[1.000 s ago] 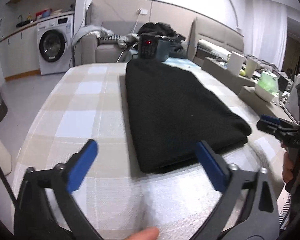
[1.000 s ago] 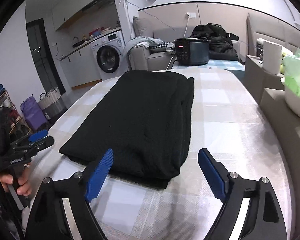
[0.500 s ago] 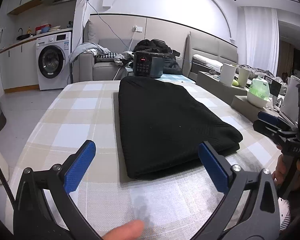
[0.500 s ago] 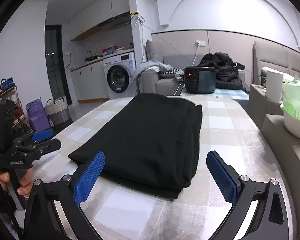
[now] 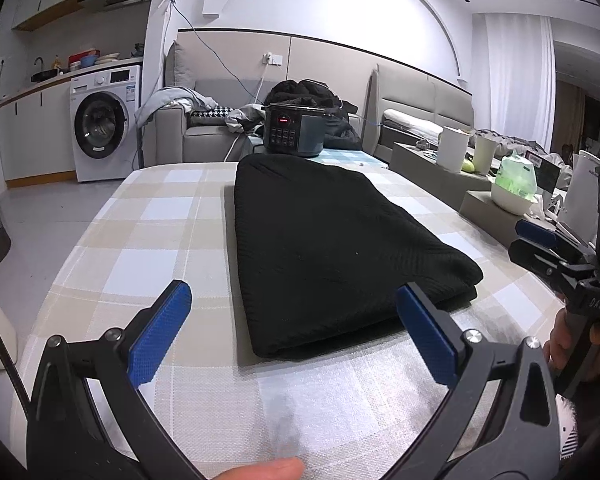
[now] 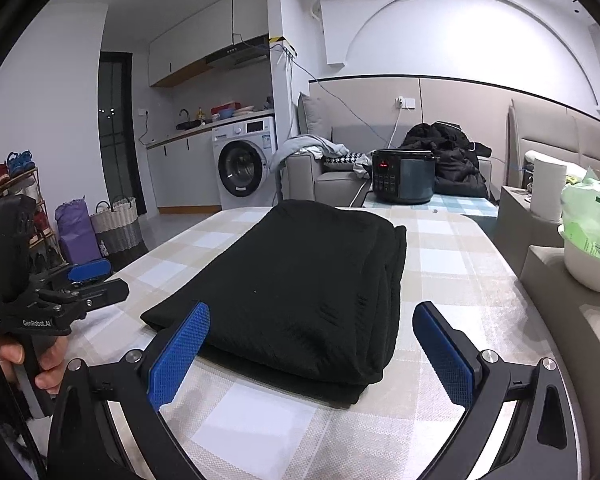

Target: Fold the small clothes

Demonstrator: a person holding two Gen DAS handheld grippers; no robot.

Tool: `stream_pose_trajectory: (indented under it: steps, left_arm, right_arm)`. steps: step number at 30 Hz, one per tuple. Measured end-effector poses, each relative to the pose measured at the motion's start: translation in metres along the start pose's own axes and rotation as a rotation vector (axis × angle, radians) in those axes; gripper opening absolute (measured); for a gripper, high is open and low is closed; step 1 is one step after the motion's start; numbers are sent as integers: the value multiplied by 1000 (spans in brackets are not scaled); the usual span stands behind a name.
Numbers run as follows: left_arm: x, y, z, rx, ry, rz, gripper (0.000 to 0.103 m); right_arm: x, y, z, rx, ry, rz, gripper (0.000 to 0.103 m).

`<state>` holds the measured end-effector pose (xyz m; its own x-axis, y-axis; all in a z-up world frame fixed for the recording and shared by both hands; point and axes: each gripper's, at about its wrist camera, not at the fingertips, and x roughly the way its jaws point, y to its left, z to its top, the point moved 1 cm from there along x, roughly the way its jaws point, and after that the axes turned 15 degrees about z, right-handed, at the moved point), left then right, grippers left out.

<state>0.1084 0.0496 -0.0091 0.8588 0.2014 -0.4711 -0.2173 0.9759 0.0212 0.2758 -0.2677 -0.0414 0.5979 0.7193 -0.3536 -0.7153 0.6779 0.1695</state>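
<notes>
A black knitted garment [image 5: 324,240] lies folded into a long strip on the checked tablecloth [image 5: 148,240]; it also shows in the right wrist view [image 6: 300,280]. My left gripper [image 5: 294,332] is open and empty, held above the table just short of the garment's near end. My right gripper [image 6: 310,350] is open and empty, held over the garment's near right corner without touching it. The right gripper shows at the right edge of the left wrist view [image 5: 556,252]. The left gripper shows at the left edge of the right wrist view [image 6: 84,284].
A black rice cooker [image 5: 294,134] stands beyond the table's far end. A white bowl with a green bag [image 6: 592,248] sits on a ledge to the right. A washing machine [image 5: 104,120], a sofa with clothes [image 5: 204,124] and baskets [image 6: 116,228] stand around.
Both grippers have drawn back and risen from the garment and tilted up. Both stay open. The garment has not moved.
</notes>
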Motion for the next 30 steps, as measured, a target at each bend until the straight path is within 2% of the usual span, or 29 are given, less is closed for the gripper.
stream_pose_trajectory:
  steps: [30]
  left_arm:
    - [7, 3, -3, -21, 26, -8, 102]
  right_arm:
    - [-1, -6, 0, 35, -1, 8, 103]
